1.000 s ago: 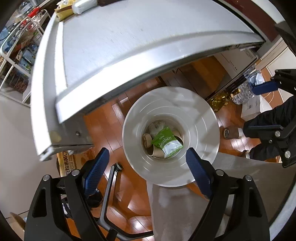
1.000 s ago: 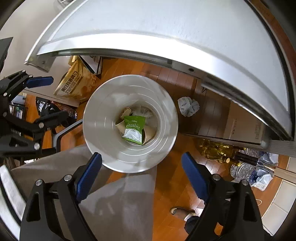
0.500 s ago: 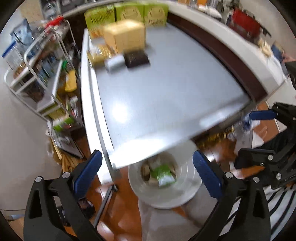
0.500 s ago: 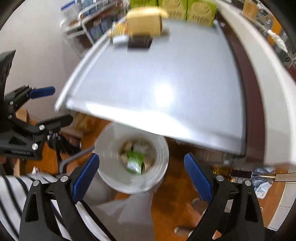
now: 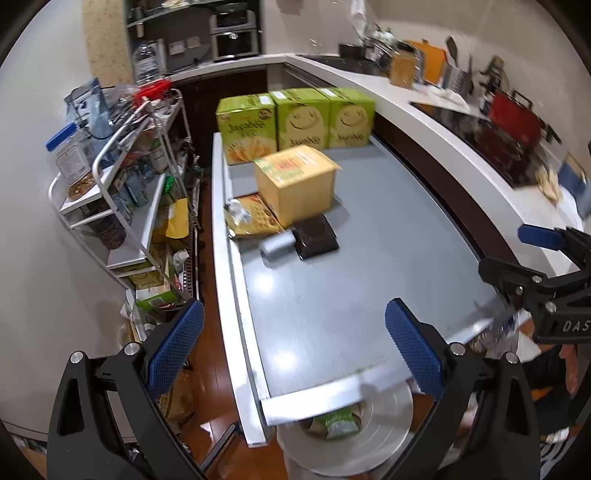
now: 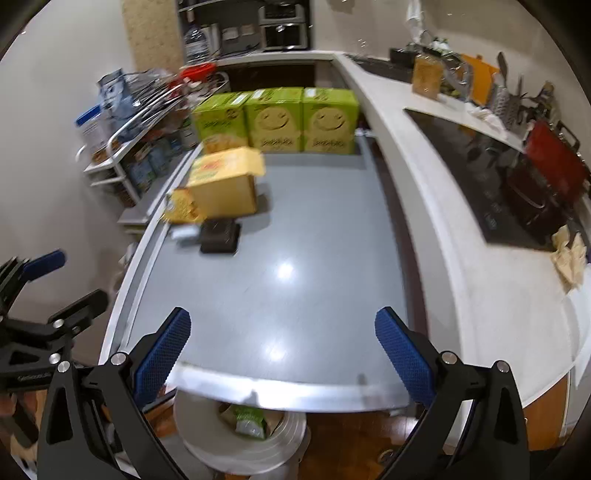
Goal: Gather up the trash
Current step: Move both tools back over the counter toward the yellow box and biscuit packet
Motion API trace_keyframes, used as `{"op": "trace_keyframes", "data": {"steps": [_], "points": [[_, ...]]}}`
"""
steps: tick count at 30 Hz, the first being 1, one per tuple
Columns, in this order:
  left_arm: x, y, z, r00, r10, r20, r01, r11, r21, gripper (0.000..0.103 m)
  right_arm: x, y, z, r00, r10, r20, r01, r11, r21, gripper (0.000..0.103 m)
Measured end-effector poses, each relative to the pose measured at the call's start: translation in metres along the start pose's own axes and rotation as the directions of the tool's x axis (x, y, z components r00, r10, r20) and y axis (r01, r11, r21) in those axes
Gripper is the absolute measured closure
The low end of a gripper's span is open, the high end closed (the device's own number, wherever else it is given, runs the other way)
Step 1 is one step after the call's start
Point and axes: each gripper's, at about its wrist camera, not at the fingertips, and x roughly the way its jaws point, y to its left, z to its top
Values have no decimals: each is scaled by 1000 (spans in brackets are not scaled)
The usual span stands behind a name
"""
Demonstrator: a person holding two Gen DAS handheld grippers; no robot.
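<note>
Left gripper (image 5: 293, 349) and right gripper (image 6: 282, 349): both spread wide, holding nothing, above the grey table (image 6: 280, 236). Bin (image 6: 207, 439) on the floor at 6 o'clock, partly under the table edge, holds a green packet (image 6: 251, 419). Yellow box (image 5: 297, 182) at 12 o'clock.

Walls: plain white, left and far.
Floor: reddish-brown wood planks (image 5: 207, 354), near left under the table.
Table: grey top (image 6: 295, 236) with a pale rim, centre; 2 bright ceiling-light glints on it.
Counter: white, curved (image 6: 461, 266), right, with a black cooktop (image 6: 476, 177) set in.
Rack: white wire shelving (image 5: 122, 206), left, crowded.
Far shelf: dark unit (image 6: 280, 22) holding appliances.
</note>
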Motion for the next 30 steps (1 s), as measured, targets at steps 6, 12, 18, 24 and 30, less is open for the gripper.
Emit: {"op": "trace_keyframes", "data": {"steps": [6,12,18,24,30], "points": [[12,25,1,999,-40,-34,34,987,-155,4,14,-10,17,1000,28,-7,-28,998,52,5],[21,40,-2,998,-32,-58,19,979,-204,4,37,-2,47,997,78,-18,-77,996,46,5],[26,57,6,998,17,-56,-28,978,-206,4,58,30,94,919,389,-66,-385,920,69,5],[33,71,17,998,33,-48,-43,975,-218,4,93,89,145,908,405,-103,-405,914,26,5],[42,77,30,996,87,-34,-91,980,-178,4,147,146,199,956,269,-118,-279,958,-74,5]]}}
